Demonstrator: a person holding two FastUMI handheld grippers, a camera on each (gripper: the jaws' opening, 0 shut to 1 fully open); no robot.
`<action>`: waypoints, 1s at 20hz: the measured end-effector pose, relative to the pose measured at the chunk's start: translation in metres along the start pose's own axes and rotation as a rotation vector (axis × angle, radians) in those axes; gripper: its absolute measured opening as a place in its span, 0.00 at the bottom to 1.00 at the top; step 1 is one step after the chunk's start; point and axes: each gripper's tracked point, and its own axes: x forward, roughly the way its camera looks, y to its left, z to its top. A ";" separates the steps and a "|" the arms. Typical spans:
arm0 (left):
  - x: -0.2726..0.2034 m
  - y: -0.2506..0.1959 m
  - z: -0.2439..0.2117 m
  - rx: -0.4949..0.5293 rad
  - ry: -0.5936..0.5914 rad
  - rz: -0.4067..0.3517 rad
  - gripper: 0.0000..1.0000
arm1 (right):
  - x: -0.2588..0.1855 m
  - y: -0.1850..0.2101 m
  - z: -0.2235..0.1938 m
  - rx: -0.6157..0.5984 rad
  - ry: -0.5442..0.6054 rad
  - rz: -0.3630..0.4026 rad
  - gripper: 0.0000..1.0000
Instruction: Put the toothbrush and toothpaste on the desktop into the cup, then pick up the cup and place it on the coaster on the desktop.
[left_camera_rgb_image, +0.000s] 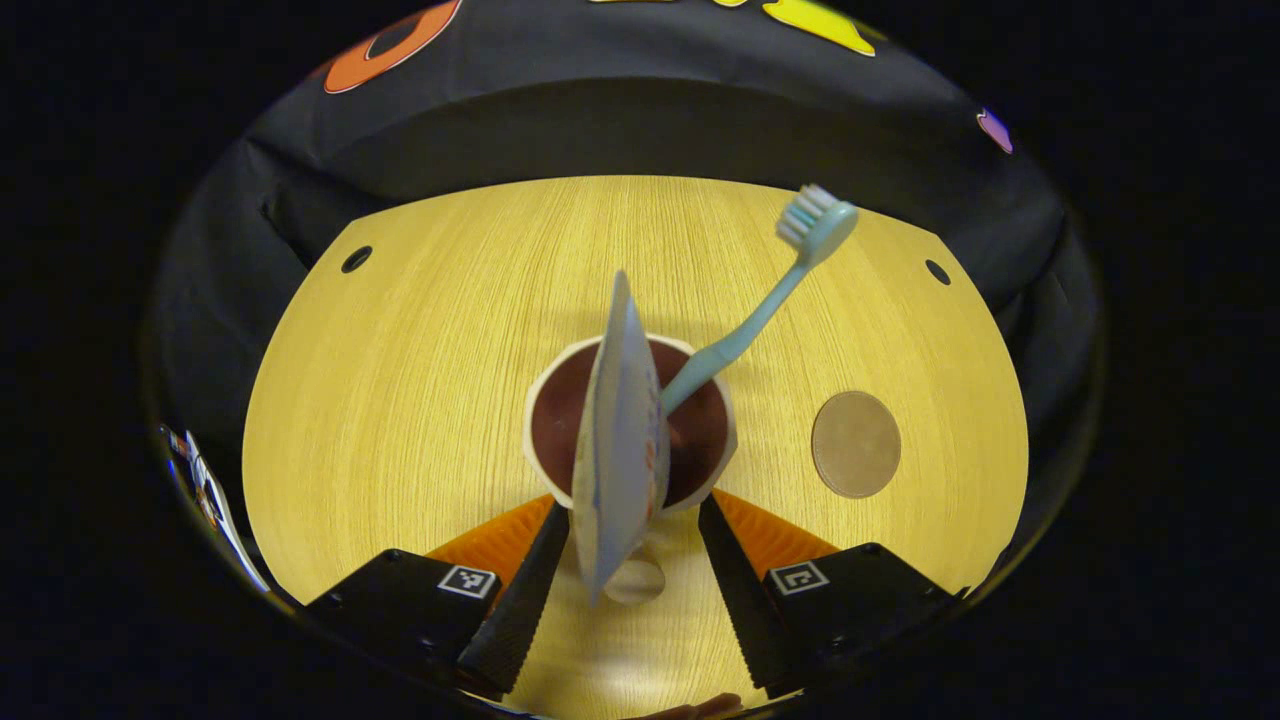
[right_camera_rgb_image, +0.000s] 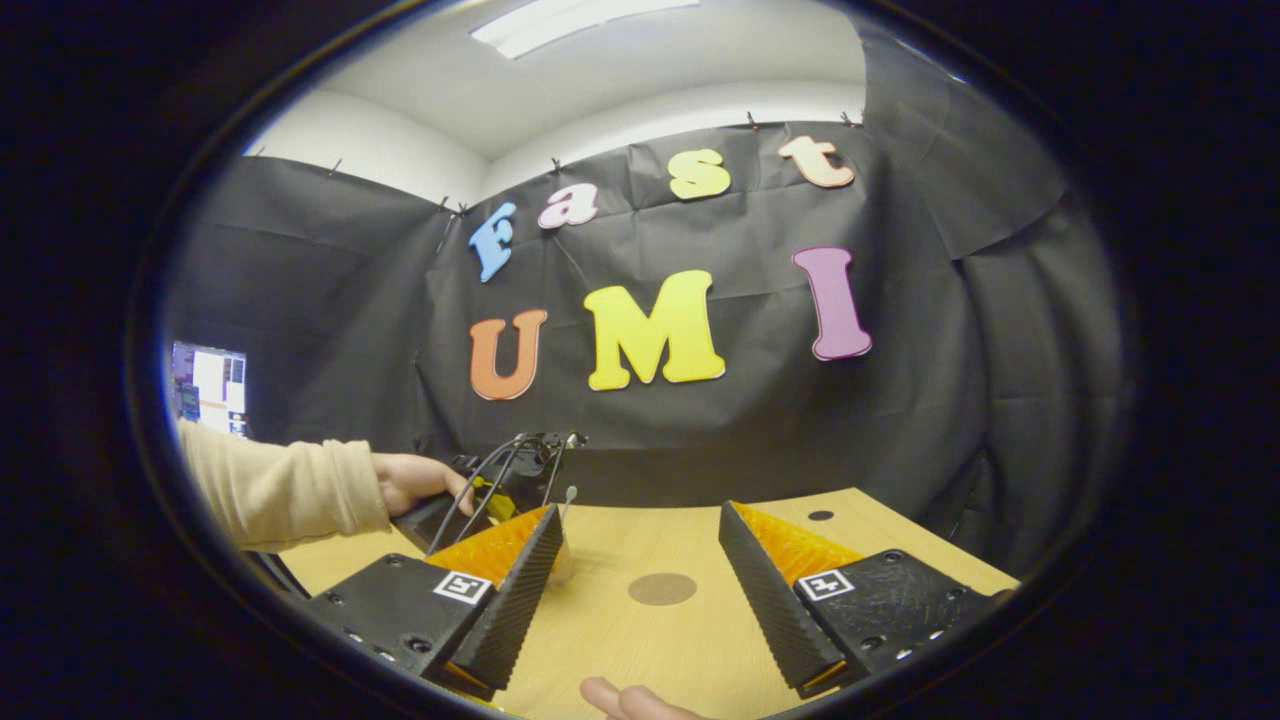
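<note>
In the left gripper view, the left gripper (left_camera_rgb_image: 632, 545) hangs over the pale wooden worktop (left_camera_rgb_image: 420, 330), its jaws released and standing either side of the white cup with a dark brown inside (left_camera_rgb_image: 690, 440) at frame centre. A flat white toothpaste tube (left_camera_rgb_image: 620, 450) and a light blue toothbrush (left_camera_rgb_image: 760, 315) stand in the cup. The round brown coaster (left_camera_rgb_image: 856, 444) lies apart at centre right. In the right gripper view, the right gripper (right_camera_rgb_image: 640, 570) has its jaws released, at the lower middle.
</note>
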 end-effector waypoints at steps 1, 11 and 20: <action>0.002 -0.001 -0.001 -0.001 0.017 -0.005 0.76 | -0.001 -0.001 -0.001 -0.003 -0.001 0.000 0.95; -0.015 -0.021 0.043 -0.001 0.032 -0.019 0.24 | -0.003 -0.028 -0.006 0.095 0.005 -0.029 0.95; -0.073 -0.059 0.113 0.000 0.011 -0.034 0.22 | 0.002 -0.025 -0.025 0.072 0.072 -0.010 0.95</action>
